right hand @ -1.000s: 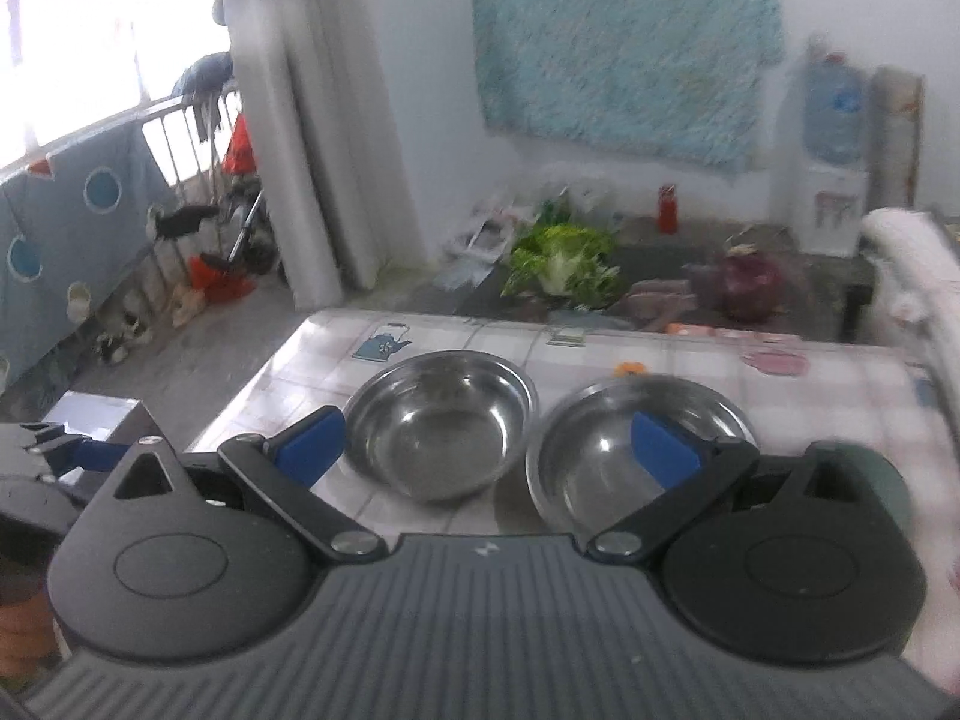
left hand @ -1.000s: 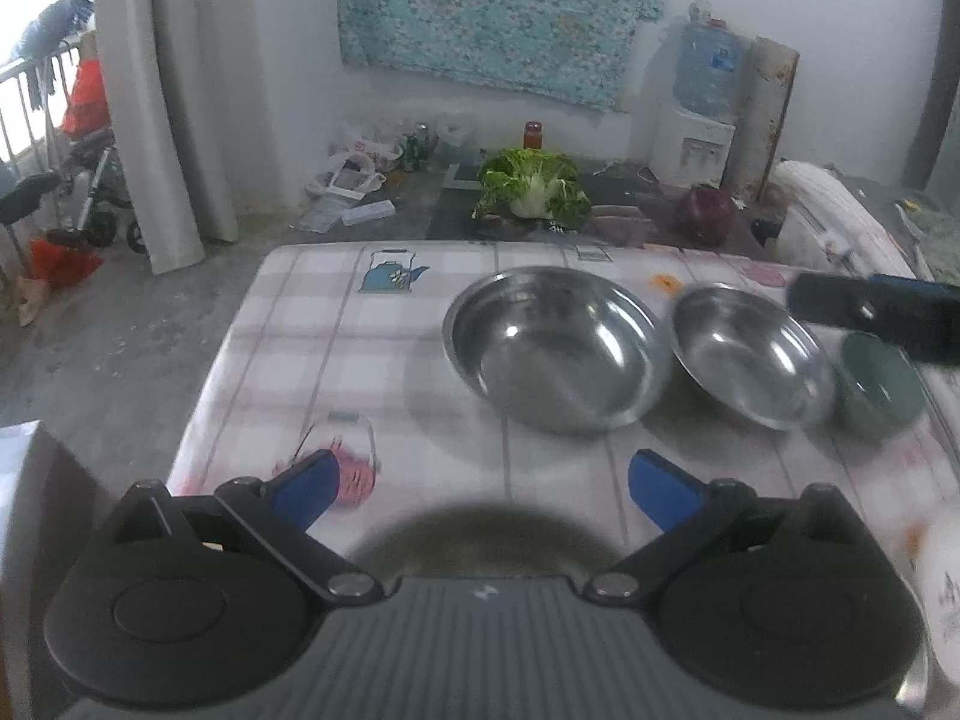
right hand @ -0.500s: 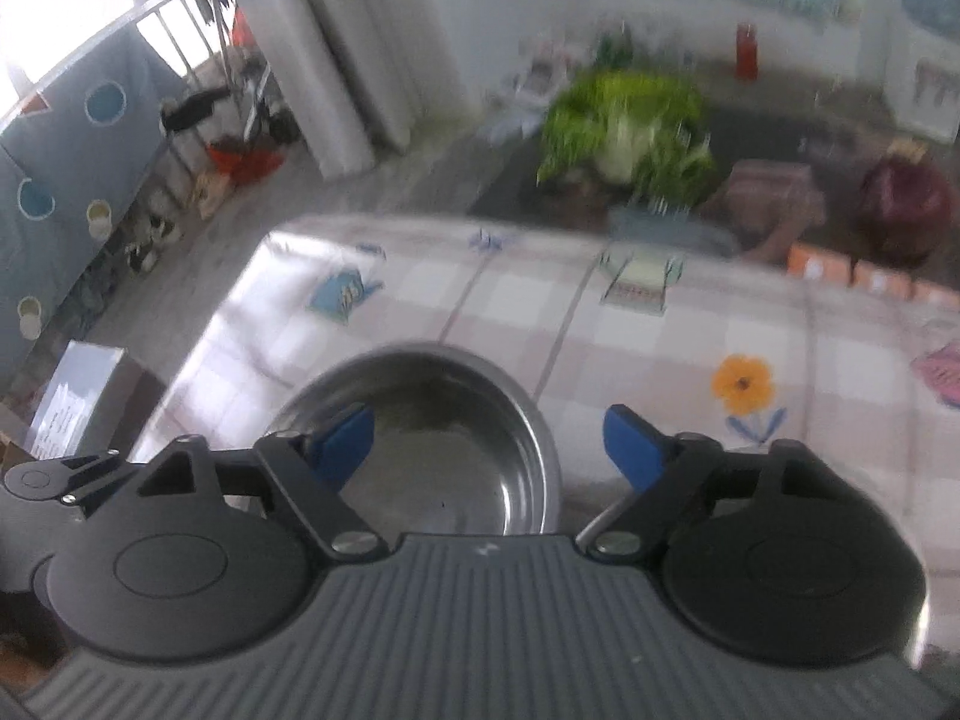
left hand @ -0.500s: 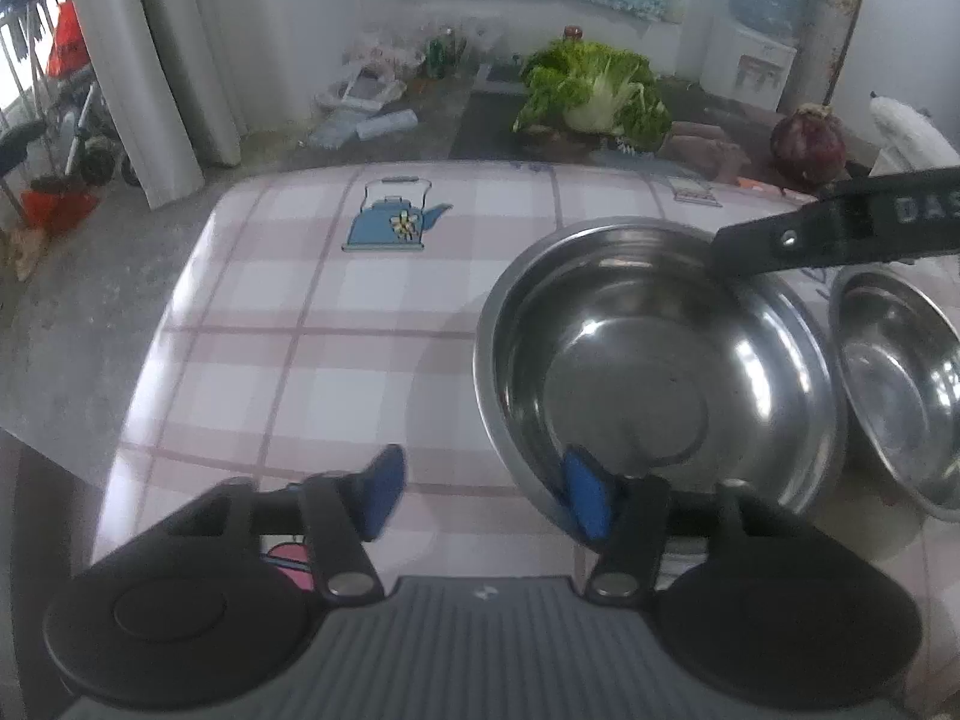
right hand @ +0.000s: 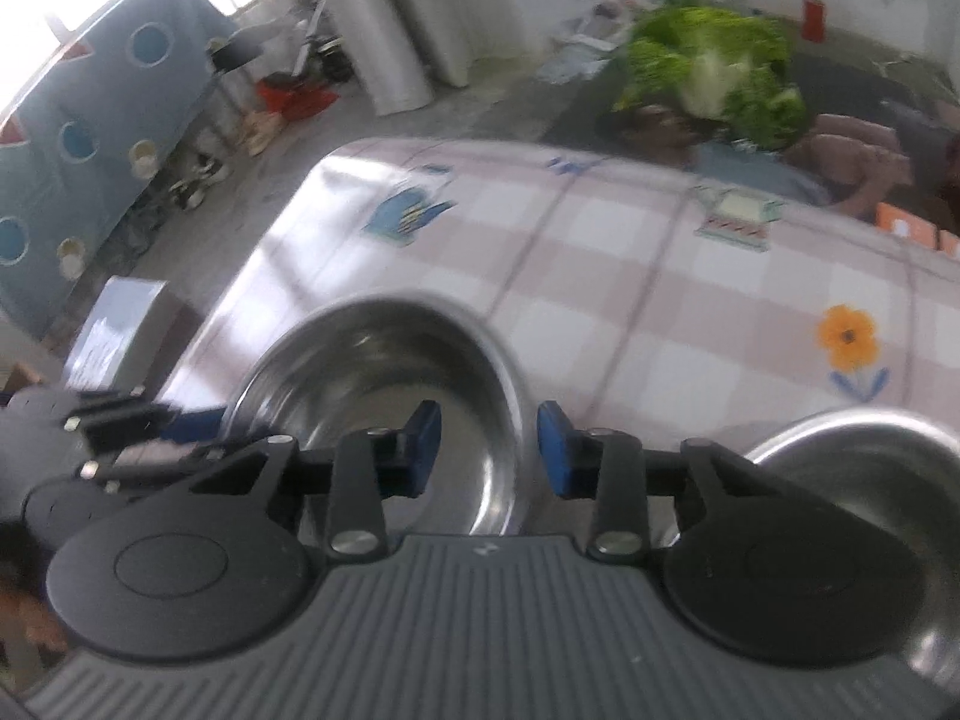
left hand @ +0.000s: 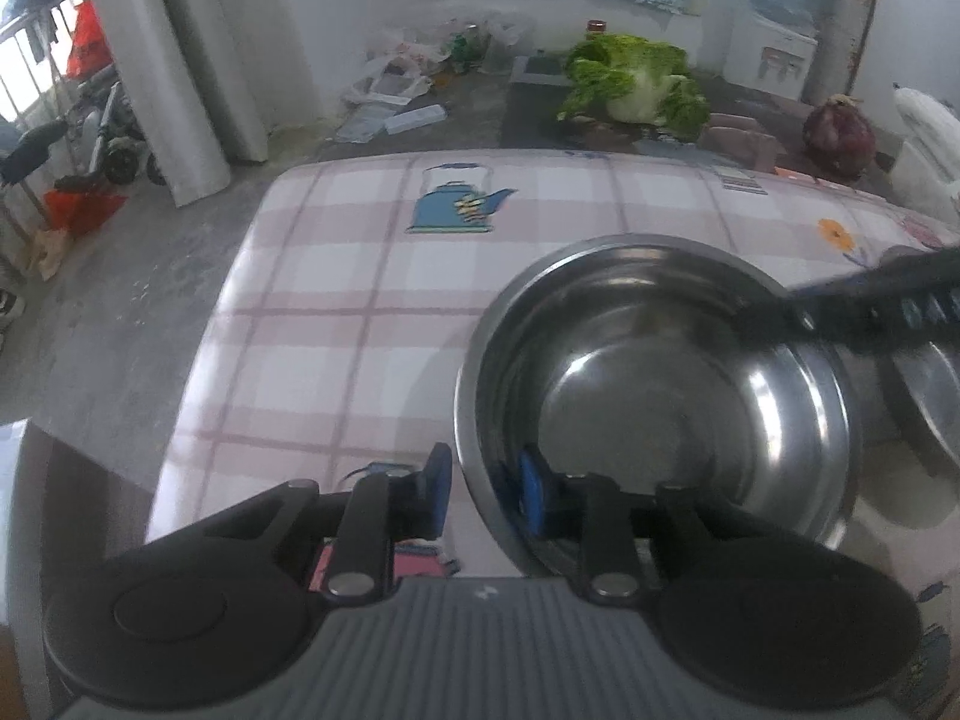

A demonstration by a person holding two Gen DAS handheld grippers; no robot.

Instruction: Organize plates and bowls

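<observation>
two tongs straddle one steel bowl (left hand: 654, 396): left tongs (left hand: 480, 495) closing over its lower-left rim, right tongs (right hand: 486, 450) closing, not yet clenched. uneven pinches could tip it against the second bowl (right hand: 852, 468).

My way left lies open across the bare pink checked tablecloth (left hand: 336, 324). To my right the second shiny steel bowl (right hand: 852, 462) sits close beside the deep round steel bowl (left hand: 654, 384), leaving only a narrow gap between them.

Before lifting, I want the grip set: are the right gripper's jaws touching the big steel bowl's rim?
Apart. In the right wrist view the right gripper straddles the steel bowl rim, its closing jaws showing clear gaps on both sides.
</observation>
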